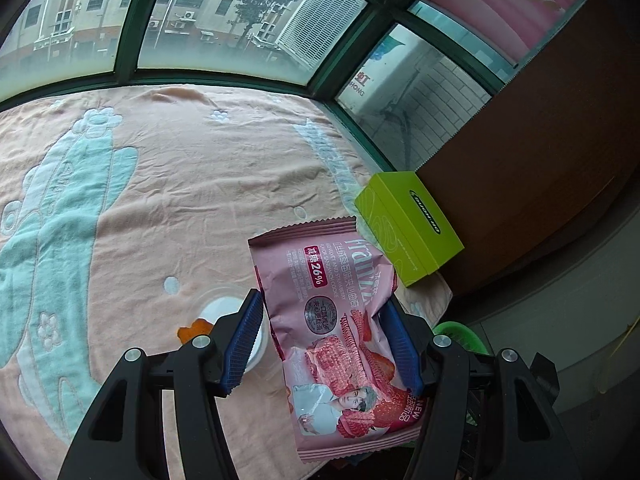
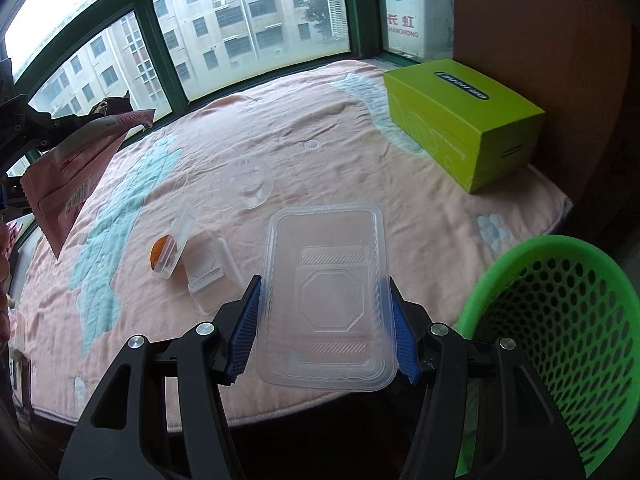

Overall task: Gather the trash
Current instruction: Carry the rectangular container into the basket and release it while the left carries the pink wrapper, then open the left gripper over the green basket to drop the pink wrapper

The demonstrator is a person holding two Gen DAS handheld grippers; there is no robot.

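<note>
My left gripper (image 1: 322, 338) is shut on a pink cookie wrapper (image 1: 340, 332), held up above the pink towel (image 1: 160, 208); the same pink wrapper (image 2: 76, 172) shows at the left edge of the right wrist view. My right gripper (image 2: 324, 328) is shut on a clear plastic tray (image 2: 326, 292), its blue pads pressing both long edges. A green mesh basket (image 2: 560, 340) stands at the lower right, off the towel's edge. On the towel lie a small open clear box (image 2: 200, 264) with an orange scrap (image 2: 158, 252) and a round clear lid (image 2: 246, 182).
A lime-green cardboard box (image 2: 464, 120) sits at the towel's far right corner against a brown panel (image 2: 540, 32). Green-framed windows (image 2: 168, 72) run along the back. In the left wrist view a white round cup (image 1: 228, 312) shows behind the left finger.
</note>
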